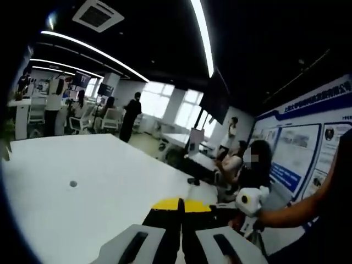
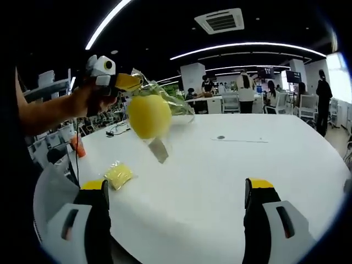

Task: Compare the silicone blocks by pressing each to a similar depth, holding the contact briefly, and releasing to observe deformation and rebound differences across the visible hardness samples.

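Your left gripper [image 2: 129,82] pinches a clear bag [image 2: 159,104] with a yellow ball [image 2: 149,115] above the white table [image 2: 231,176], your right gripper [image 2: 176,206] spread wide, a small yellow packet [image 2: 118,175] lying on that table.

Left hand-held gripper [image 1: 180,217]: jaws closed together at the bottom, yellow-tipped, over the worktop edge.
Worktop [image 1: 82,187]: white, broad, with one small grey dot [image 1: 73,183].
Right hand-held gripper [image 1: 251,202]: white and yellow, at lower right, held by a person's arm [image 1: 305,206].
Wall posters [image 1: 300,151]: blue-framed, on the right.
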### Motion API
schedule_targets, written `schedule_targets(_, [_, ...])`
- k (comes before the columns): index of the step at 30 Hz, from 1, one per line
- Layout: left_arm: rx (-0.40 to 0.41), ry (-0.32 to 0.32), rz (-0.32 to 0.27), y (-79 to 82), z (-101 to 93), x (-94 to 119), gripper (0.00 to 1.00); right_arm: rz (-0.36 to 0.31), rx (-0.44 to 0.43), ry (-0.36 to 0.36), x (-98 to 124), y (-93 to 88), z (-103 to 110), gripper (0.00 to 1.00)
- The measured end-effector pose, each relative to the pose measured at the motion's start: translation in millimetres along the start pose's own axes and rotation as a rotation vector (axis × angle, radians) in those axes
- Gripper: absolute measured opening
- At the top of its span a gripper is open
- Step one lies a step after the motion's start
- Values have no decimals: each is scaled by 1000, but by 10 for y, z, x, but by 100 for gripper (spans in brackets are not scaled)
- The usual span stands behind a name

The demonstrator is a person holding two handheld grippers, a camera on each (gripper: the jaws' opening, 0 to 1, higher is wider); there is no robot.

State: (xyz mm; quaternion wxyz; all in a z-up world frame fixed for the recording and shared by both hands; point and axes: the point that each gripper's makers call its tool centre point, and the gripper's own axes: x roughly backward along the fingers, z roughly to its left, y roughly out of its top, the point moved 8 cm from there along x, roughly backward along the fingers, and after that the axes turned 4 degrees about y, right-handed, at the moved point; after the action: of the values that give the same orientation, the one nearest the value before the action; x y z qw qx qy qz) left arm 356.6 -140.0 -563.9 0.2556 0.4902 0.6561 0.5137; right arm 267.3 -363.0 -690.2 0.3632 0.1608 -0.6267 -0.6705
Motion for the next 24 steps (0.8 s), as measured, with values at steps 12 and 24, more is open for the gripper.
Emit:
schedule_targets(12, [-43,-49,-66,225,-192,146,0,-47,4,127,-85,289,69,96])
schedule_targets(24, [-65,-77,-72,208,-317,243,0,-91,-10,194,-162,465,45,96])
